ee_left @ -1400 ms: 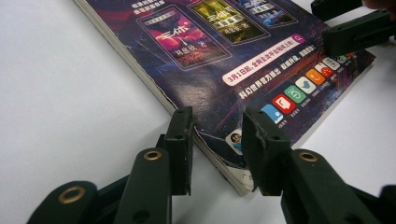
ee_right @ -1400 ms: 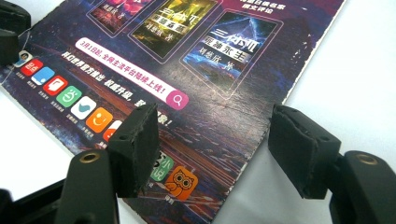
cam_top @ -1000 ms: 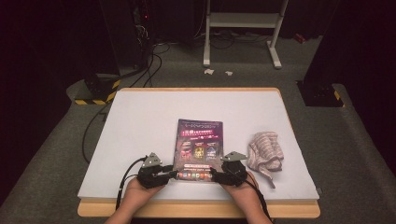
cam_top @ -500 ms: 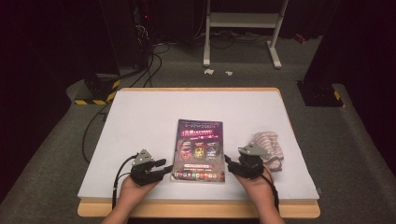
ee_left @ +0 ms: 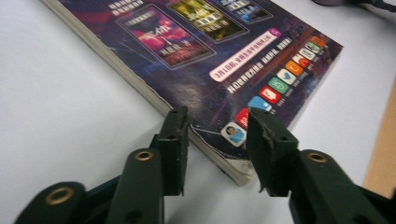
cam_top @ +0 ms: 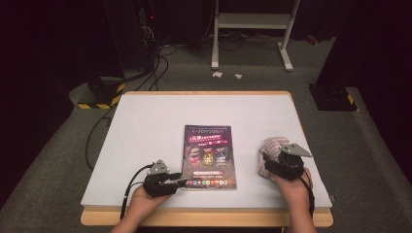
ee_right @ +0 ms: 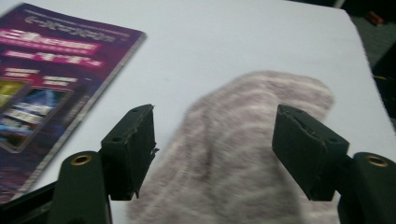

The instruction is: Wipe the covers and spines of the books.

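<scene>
**Tools apart: left at the book's corner, right over the cloth**

A white desk point(cam_top: 145, 126) carries a book point(cam_top: 209, 156) near its middle and a striped pinkish cloth point(cam_top: 270, 150) at the book's 3 o'clock, a strip of bare desk between them. Beyond the desk, at 12 o'clock, a white stand point(cam_top: 252, 29) rests on grey carpet; black cables point(cam_top: 145, 73) run across the floor at 10 o'clock, close to a yellow-and-black striped block point(cam_top: 99, 99). Nothing lies between either tool and the thing in front of it.

The left tool point(cam_top: 180, 182) sits at the book's 7 o'clock corner, pointing toward 3 o'clock. In the left gripper view the left tool point(ee_left: 215, 140) has its jaws parted, one on each side of the book's point(ee_left: 205, 60) near corner; whether they touch the cover or the page edge cannot be told. That corner looks slightly worn.

The right tool point(cam_top: 266, 164) is over the cloth's near end, pointing toward 11 o'clock. In the right gripper view the right tool point(ee_right: 214, 140) is spread wide, the cloth point(ee_right: 243, 154) rising between the jaws with a gap to each. The book point(ee_right: 51, 65) lies at its 10 o'clock.

Half a second ago the left tool was farther from the book's corner; it has now closed in on it. The right tool has shifted slightly farther over the cloth. A second ago both tools were at the book's near edge. Book and cloth lie where they lay.
</scene>
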Available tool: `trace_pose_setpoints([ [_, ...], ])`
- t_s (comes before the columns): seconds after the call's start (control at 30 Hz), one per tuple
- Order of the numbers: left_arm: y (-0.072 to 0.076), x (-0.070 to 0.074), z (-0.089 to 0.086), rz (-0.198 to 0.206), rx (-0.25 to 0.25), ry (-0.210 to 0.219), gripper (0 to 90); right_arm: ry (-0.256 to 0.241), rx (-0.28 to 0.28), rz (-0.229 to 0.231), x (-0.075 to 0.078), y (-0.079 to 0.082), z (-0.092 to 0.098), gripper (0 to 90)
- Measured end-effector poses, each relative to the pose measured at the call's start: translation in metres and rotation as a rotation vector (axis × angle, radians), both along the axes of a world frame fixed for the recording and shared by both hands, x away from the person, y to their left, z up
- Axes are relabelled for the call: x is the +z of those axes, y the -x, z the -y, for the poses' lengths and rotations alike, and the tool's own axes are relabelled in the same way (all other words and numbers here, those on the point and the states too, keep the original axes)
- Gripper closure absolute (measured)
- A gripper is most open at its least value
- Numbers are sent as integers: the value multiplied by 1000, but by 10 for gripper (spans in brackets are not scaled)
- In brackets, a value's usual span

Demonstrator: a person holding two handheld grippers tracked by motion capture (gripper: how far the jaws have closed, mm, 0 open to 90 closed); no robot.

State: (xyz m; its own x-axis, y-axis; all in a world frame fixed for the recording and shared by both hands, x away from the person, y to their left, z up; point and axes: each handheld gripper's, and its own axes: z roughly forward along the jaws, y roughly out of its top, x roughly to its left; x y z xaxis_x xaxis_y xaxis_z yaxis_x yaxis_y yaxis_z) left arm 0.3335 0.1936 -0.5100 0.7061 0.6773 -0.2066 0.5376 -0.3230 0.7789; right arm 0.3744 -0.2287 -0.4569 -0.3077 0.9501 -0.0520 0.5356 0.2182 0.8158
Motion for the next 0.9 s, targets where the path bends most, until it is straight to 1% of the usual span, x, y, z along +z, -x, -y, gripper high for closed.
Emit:
trace_pose_setpoints([
  [0.03,0,1,-2,11,8,2,576,6,-6,-4,-1,-1,3,283],
  [0.07,0,1,-4,24,20,7,567,4,-23,-18,-4,-3,7,274],
  [0.1,0,3,-8,48,44,10,554,2,-39,-22,-6,-5,11,274],
  [0.13,0,3,-8,48,44,10,527,2,-39,-22,-6,-5,11,274],
  [0.17,-1,4,-11,67,59,8,527,7,-67,-36,-11,-7,17,270],
  [0.2,-1,5,-15,78,74,8,519,7,-71,-51,-14,-9,20,266],
  [0.27,-1,6,-20,105,103,0,505,-12,-74,-92,-23,-13,24,266],
  [0.33,-2,7,-26,138,132,-17,483,-17,-70,-143,-32,-17,24,255],
  [0.4,-2,8,-31,168,157,-39,459,-21,-62,-175,-38,-21,24,255],
  [0.47,-4,8,-36,184,177,-56,449,-26,-53,-179,-41,-22,23,266],
  [0.5,-4,7,-38,191,186,-60,437,-19,-45,-177,-41,-22,23,306],
  [0.57,-6,7,-42,198,194,-70,424,-18,-14,-181,-42,-20,22,425],
  [0.63,-7,6,-45,210,205,-78,423,-13,17,-171,-42,-18,20,539],
  [0.7,-8,6,-49,211,210,-74,422,-23,30,-174,-42,-17,19,619],
  [0.77,-10,6,-53,205,223,-70,420,-28,33,-170,-42,-16,18,656],
  [0.83,-11,6,-58,198,242,-61,415,-28,30,-163,-39,-15,17,673],
  [0.9,-13,6,-62,193,257,-67,405,-36,34,-128,-33,-11,15,674],
])
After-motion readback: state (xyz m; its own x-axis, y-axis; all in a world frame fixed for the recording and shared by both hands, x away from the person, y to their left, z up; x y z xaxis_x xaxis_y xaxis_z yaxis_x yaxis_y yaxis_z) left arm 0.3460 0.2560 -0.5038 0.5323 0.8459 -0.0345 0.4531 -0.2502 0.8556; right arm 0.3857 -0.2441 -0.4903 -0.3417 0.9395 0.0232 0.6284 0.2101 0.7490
